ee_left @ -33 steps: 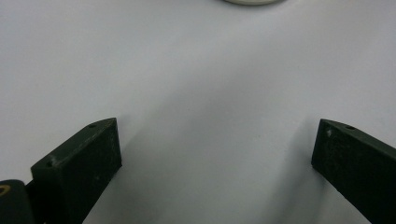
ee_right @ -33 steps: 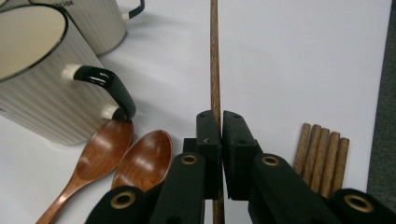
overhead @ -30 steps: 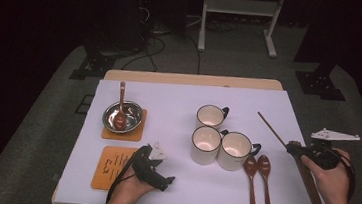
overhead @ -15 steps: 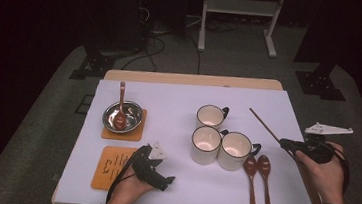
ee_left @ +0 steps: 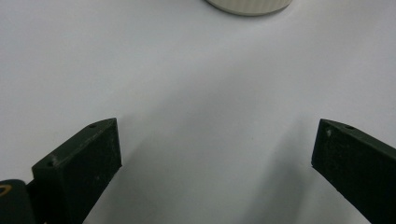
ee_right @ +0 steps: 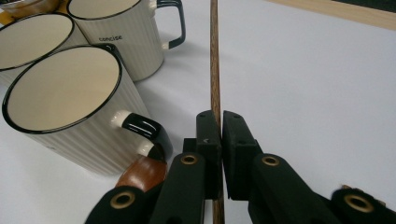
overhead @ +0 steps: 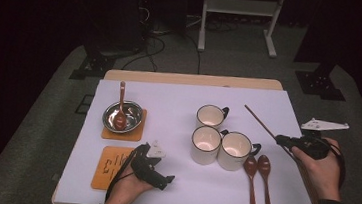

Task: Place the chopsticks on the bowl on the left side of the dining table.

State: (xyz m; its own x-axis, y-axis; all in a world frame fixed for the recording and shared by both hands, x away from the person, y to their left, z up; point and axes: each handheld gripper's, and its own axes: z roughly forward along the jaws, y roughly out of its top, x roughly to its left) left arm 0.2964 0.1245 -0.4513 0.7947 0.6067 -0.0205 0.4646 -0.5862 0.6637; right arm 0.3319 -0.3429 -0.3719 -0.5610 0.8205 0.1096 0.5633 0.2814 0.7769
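Note:
My right gripper (overhead: 282, 140) (ee_right: 220, 117) hovers at the table's right side, shut on a thin wooden stick (overhead: 260, 121) (ee_right: 215, 56) that points away to the upper left. The stick's near end is hidden under the jaws and hand. Three cream mugs with black rims (overhead: 210, 117) (overhead: 205, 143) (overhead: 234, 150) stand in a cluster left of it; the nearest mug (ee_right: 60, 98) sits close beside the jaws. My left gripper (overhead: 164, 179) (ee_left: 215, 135) rests low on the white tabletop near the front edge, jaws wide open with nothing between them.
Two wooden spoons (overhead: 251, 179) (overhead: 266, 178) lie side by side in front of the mugs. A metal bowl (overhead: 128, 113) holding a spoon sits on an orange coaster (overhead: 136, 132) at the left. A second orange coaster (overhead: 105, 167) lies by my left hand.
My right gripper has carried the stick a little to the left. The left gripper has stayed where it was.

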